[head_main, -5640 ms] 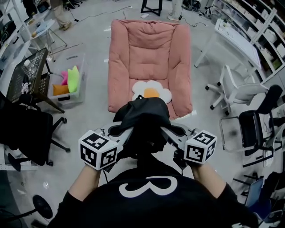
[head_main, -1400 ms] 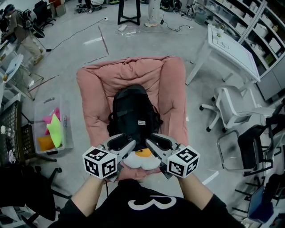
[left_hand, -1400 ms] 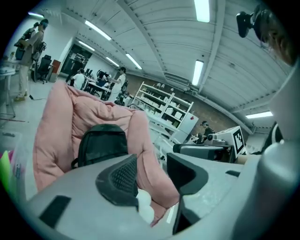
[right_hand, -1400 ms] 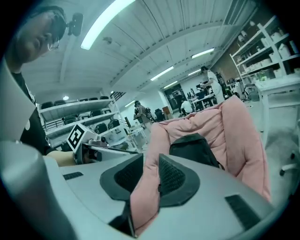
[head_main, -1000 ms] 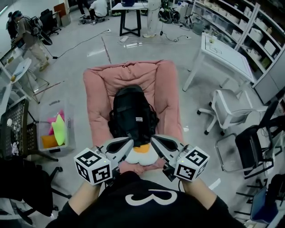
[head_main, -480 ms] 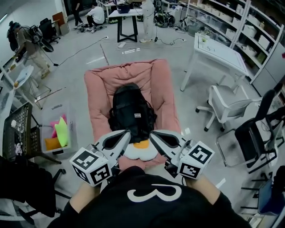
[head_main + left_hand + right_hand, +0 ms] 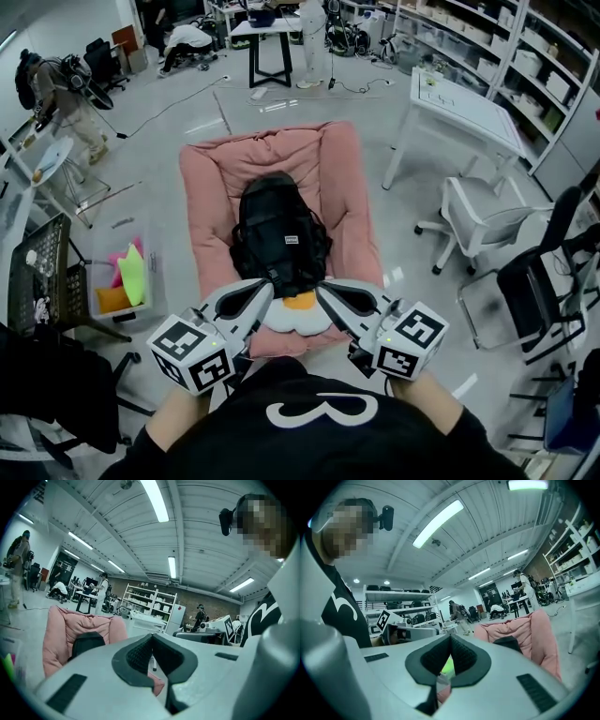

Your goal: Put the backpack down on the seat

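The black backpack [image 7: 279, 234] lies upright-lengthwise on the pink cushioned seat [image 7: 211, 178], apart from both grippers. A white and yellow egg-shaped cushion [image 7: 298, 305] sits at the seat's near edge. My left gripper [image 7: 265, 287] and right gripper [image 7: 323, 288] hover shut and empty just short of that edge, tips angled toward each other. In the left gripper view the shut left gripper [image 7: 152, 638] points past the backpack [image 7: 86, 644] and seat [image 7: 58, 627]. The right gripper view has the shut right gripper [image 7: 450, 639] with the backpack [image 7: 509, 643] and seat [image 7: 532, 627] to its right.
A white table [image 7: 473, 98] and white chair [image 7: 483, 211] stand right of the seat, with a black chair [image 7: 534, 291] nearer. Left are a clear bin of coloured things [image 7: 122, 281] and a black basket [image 7: 37, 272]. People work at the back of the room.
Both grippers let go of the backpack, which now rests on the seat, and have drawn back toward my body and slightly up. The backpack has stayed put.
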The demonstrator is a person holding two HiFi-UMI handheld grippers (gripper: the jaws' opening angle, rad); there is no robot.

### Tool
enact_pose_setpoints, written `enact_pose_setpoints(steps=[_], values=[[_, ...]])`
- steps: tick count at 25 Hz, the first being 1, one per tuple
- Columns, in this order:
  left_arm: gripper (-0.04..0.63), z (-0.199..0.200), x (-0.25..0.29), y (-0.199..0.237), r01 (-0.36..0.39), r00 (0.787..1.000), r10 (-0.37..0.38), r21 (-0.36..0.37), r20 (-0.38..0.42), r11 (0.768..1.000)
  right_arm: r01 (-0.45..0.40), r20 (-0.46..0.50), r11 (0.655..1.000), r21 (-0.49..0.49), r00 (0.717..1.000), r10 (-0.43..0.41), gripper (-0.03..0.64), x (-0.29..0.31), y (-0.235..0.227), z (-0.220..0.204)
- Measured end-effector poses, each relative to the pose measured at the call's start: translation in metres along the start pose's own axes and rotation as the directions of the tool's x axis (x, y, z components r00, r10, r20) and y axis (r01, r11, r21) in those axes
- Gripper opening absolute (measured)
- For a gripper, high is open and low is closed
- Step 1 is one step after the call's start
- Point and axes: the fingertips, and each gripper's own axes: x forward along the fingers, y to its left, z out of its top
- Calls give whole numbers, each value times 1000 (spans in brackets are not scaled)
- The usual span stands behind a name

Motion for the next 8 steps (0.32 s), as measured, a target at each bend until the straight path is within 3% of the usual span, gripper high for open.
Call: enact_pose_setpoints(steps=[8], values=[[8, -8, 15, 22, -26, 999, 27, 31, -36, 999, 2, -26, 1000, 10, 1000, -2, 4, 15, -20, -12]])
